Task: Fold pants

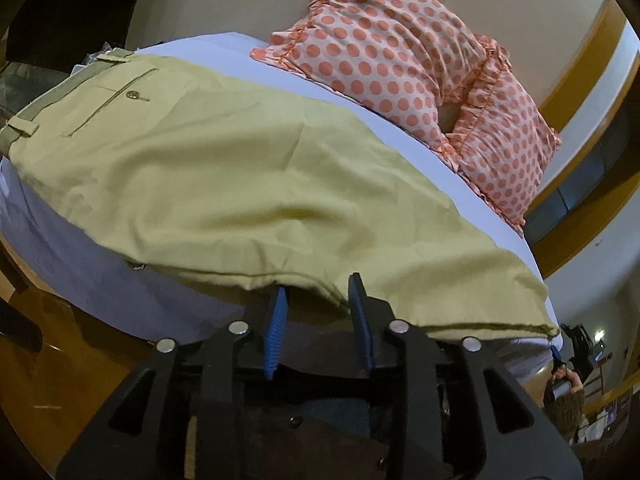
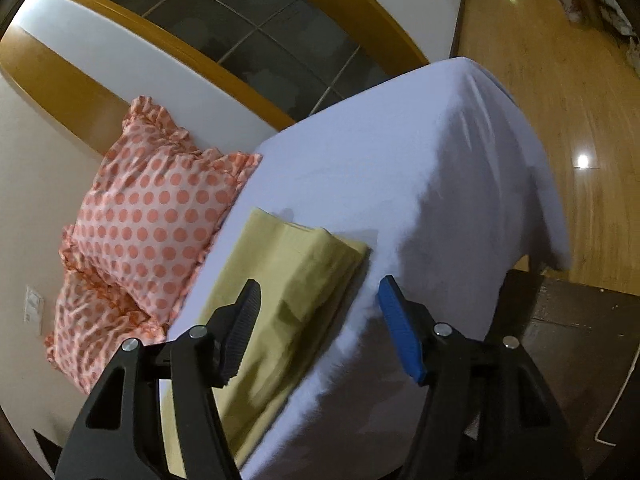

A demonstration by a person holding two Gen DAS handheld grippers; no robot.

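Khaki pants (image 1: 224,168) lie flat on a white bed (image 1: 248,52), waistband and buttoned back pocket at the far left, legs running right. My left gripper (image 1: 320,292) is open at the near edge of the pants; the cloth edge drapes just over its blue fingertips (image 1: 280,300). In the right wrist view the leg ends (image 2: 296,264) lie on the bed near its side edge. My right gripper (image 2: 320,292) is open, its jaws wide apart on either side of the leg ends, holding nothing.
Two orange polka-dot pillows (image 1: 400,56) lean against the wall at the head of the bed, also in the right wrist view (image 2: 156,208). The white sheet (image 2: 420,152) extends beyond the pants. Wooden floor (image 2: 560,100) surrounds the bed.
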